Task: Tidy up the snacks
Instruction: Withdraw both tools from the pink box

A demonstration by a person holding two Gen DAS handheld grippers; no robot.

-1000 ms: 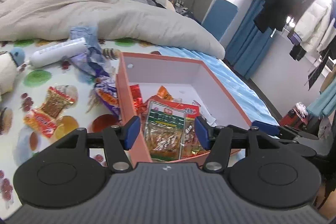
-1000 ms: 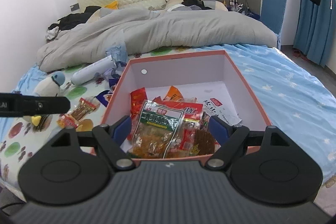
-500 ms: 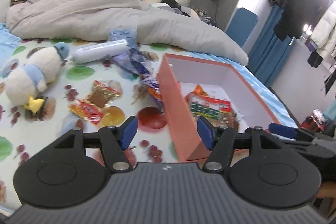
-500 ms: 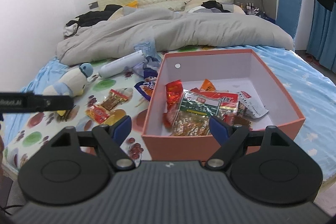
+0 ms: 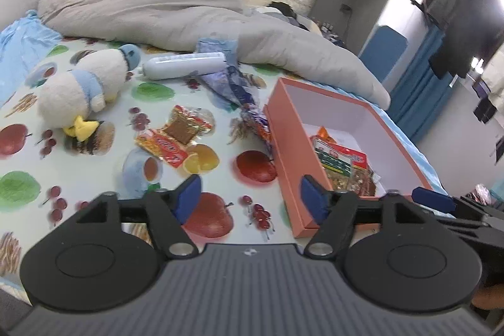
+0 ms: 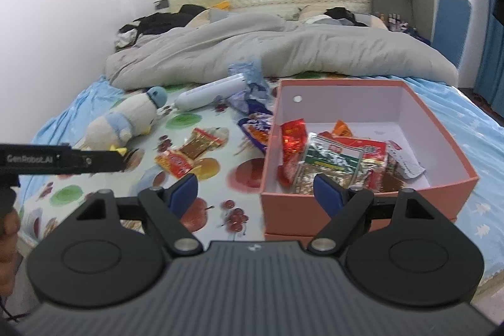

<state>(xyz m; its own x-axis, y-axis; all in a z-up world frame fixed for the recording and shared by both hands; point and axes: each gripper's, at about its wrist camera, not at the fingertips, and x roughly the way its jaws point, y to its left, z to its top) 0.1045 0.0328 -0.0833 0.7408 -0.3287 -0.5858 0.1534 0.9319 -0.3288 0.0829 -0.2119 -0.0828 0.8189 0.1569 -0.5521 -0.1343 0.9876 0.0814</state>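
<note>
The left tongs (image 5: 249, 197) point forward and down over the fruit-print sheet (image 5: 104, 166) at the near edge of the bed, level from side to side; their blue pads have just been spreading and stand released with only the printed sheet showing between them. Far ahead and to their left lies a plush duck (image 5: 85, 84) on its side, with a white tube (image 5: 186, 70) beyond it. Straight ahead of the left pad, well apart from it, lie two snack packets (image 5: 174, 139) touching each other, a red one nearer and a clear one with a brown square behind. Ahead between the pads, against the box's left wall, sits a crumpled blue and purple wrapper (image 5: 249, 115). The right pad of these tongs overlaps the near left corner of the box (image 5: 283, 147), an open orange carton with white inner walls. The right tongs (image 6: 255, 194) also point forward and down, released and bare, their left pad over the sheet and their right pad in front of the box's near wall (image 6: 315, 207). Inside the box, piled toward its near left, are a red packet (image 6: 293, 137), a green-labelled pack (image 6: 327, 159) on top, red packs under it and a white torn-edged one (image 6: 406, 162) to the right. A grey duvet (image 6: 283, 52) lies bunched far ahead.
</note>
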